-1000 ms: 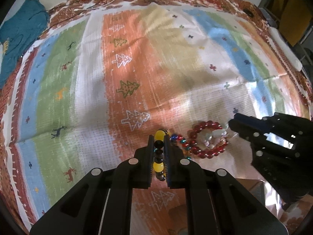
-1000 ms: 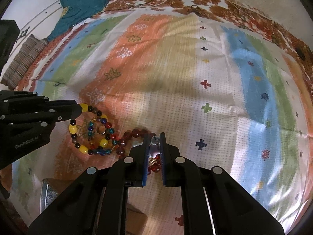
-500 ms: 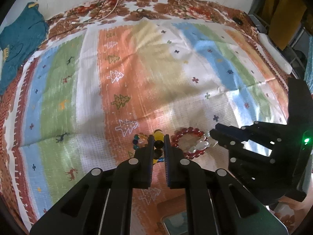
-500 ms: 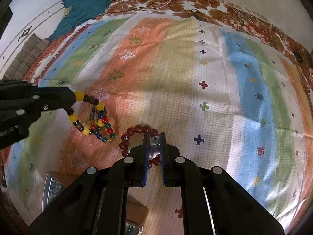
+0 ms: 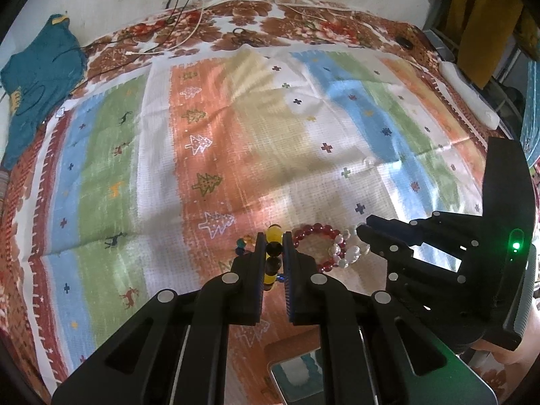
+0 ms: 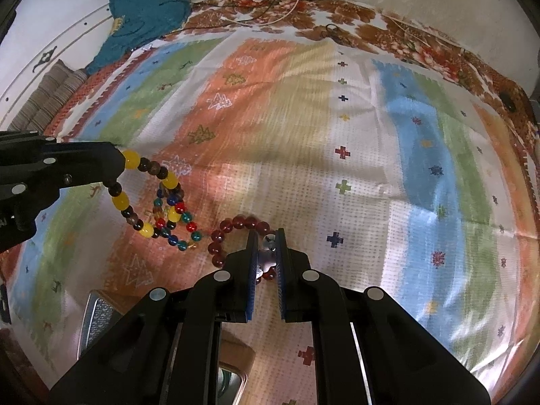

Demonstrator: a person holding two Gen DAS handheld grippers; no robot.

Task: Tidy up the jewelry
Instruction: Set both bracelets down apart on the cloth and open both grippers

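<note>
My left gripper [image 5: 272, 236] is shut on a yellow and dark bead bracelet [image 5: 273, 253] and holds it above the cloth. In the right wrist view the bracelet [image 6: 148, 199] hangs from the left gripper [image 6: 116, 165], with a smaller multicoloured bead bracelet [image 6: 175, 216] dangling in it. My right gripper [image 6: 266, 236] is shut on the white beads [image 6: 268, 241] of a dark red bead bracelet [image 6: 236, 224]. In the left wrist view the red bracelet [image 5: 314, 231] hangs at the right gripper's tip [image 5: 362, 233].
A striped cloth [image 5: 236, 155] covers the bed. A metal box [image 5: 300, 378] lies below the grippers; it also shows in the right wrist view [image 6: 98, 317]. A teal garment [image 5: 37, 77] lies far left. Cables [image 5: 189, 33] run along the back.
Both grippers have risen from the cloth, each lifting its bracelet. The multicoloured bracelet came up with the yellow one. The metal box has come into view below.
</note>
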